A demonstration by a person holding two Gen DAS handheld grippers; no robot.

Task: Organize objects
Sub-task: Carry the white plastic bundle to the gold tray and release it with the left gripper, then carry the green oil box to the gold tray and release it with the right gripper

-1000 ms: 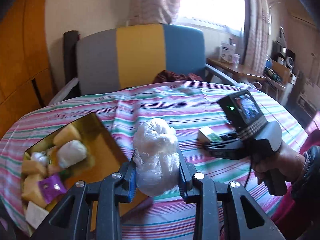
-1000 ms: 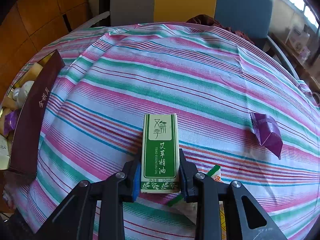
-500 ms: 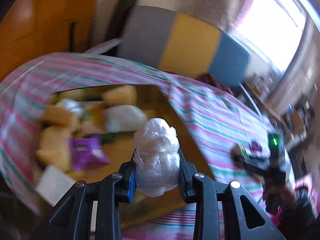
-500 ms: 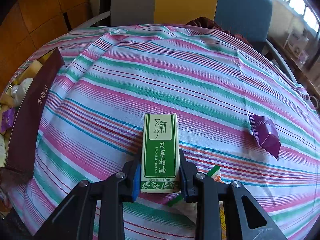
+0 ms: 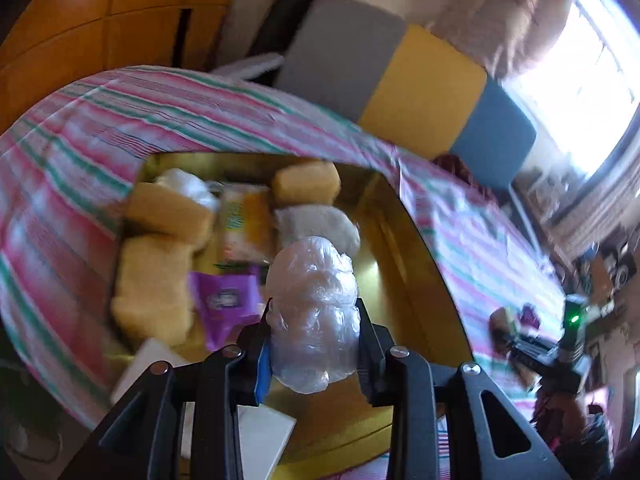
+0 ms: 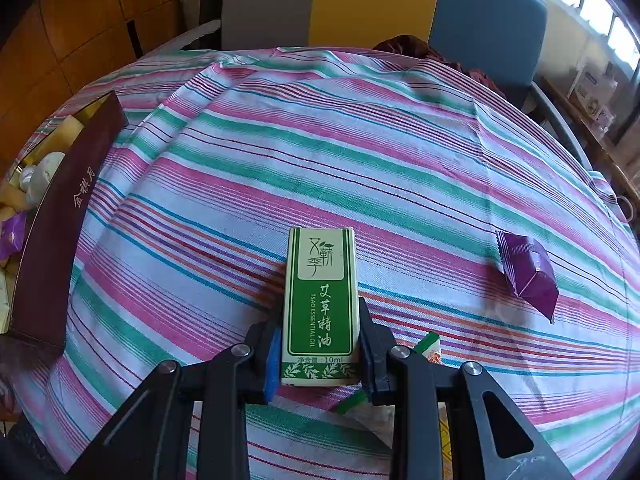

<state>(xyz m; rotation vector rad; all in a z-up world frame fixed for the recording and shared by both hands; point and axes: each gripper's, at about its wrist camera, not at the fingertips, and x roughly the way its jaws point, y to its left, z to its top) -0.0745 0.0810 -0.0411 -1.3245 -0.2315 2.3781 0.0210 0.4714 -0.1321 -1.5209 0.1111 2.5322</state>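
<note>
My left gripper (image 5: 313,346) is shut on a white lump wrapped in clear plastic (image 5: 312,304) and holds it above the gold inside of an open box (image 5: 416,264). The box holds several yellow cakes (image 5: 156,280), a purple packet (image 5: 224,300), another white wrapped lump (image 5: 320,224) and an orange sachet (image 5: 244,220). My right gripper (image 6: 319,344) is shut on a green and white essential oil carton (image 6: 320,292), low over the striped tablecloth (image 6: 360,152). The box's maroon wall (image 6: 68,216) is at the far left of the right wrist view.
A purple packet (image 6: 528,276) lies on the cloth to the right of the carton. A green and white sachet (image 6: 426,344) pokes out under my right fingers. A grey, yellow and blue chair (image 6: 372,0) stands behind the table. White cards (image 5: 256,436) sit at the box's near end.
My left gripper has swung left with the wrapped lump, from over the cloth to over the open box, and has rolled. The right gripper and its carton have stayed still.
</note>
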